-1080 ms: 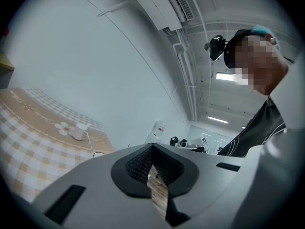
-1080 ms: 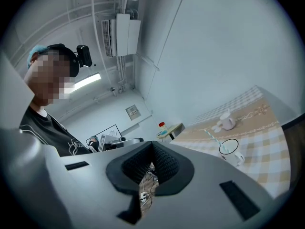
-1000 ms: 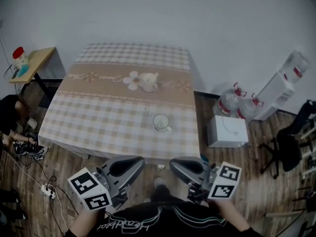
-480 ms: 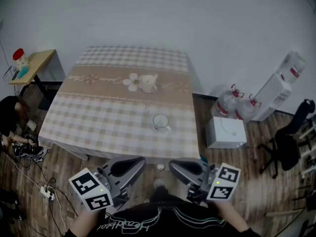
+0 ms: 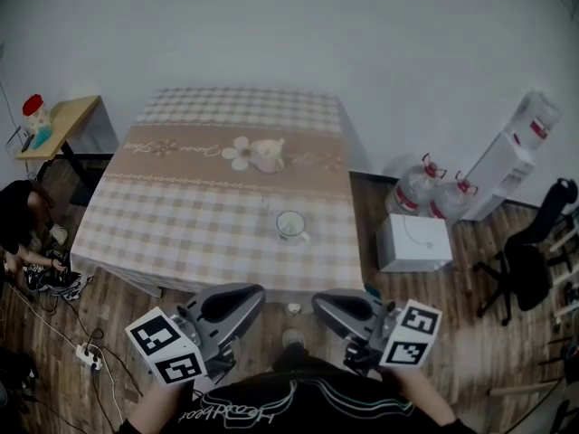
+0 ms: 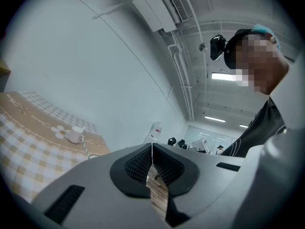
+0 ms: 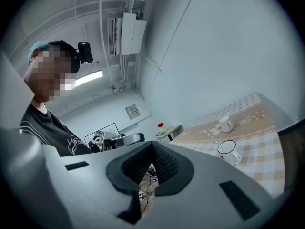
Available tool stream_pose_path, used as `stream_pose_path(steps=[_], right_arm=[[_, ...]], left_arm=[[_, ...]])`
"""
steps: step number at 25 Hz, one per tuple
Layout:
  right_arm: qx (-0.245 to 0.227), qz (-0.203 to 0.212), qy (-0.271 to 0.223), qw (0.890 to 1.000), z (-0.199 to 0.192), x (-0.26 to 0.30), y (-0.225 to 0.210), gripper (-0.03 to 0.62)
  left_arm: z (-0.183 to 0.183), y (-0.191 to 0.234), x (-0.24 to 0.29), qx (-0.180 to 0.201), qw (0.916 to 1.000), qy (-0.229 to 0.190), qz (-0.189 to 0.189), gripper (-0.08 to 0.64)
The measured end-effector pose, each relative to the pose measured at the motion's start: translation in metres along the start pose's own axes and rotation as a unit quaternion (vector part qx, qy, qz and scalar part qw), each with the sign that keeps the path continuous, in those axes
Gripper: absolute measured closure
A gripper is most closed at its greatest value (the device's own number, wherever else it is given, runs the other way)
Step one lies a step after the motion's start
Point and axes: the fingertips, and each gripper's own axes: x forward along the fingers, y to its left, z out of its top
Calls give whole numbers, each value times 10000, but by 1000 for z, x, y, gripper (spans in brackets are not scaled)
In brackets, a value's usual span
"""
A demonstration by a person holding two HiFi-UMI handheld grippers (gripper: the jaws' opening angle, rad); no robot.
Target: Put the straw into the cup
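Note:
A white cup (image 5: 291,226) stands on the checked tablecloth (image 5: 181,233) near the table's front right. A striped straw (image 7: 211,138) leans out of the cup (image 7: 228,149) toward the back left. My left gripper (image 5: 256,294) and right gripper (image 5: 318,301) hang side by side off the table's front edge, close to my body. They point at each other, well short of the cup. In the left gripper view the pads (image 6: 143,162) meet with nothing between them. The right gripper view shows its pads (image 7: 162,163) closed and empty too.
A small white jug (image 5: 269,155) sits on a flower print behind the cup. A side table (image 5: 63,120) with a red-capped jar (image 5: 34,107) stands at the left. Water bottles (image 5: 421,188), a white box (image 5: 415,240), a dispenser (image 5: 520,152) and a chair (image 5: 534,260) are on the right.

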Motion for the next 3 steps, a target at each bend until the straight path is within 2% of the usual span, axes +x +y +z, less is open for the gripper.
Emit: stream_pose_path(steps=[3], right_arm=[[6,-14,-14,10000,2,-3,-6,581]], left_arm=[[1,0,7,-20,10000,-4,-22,561]])
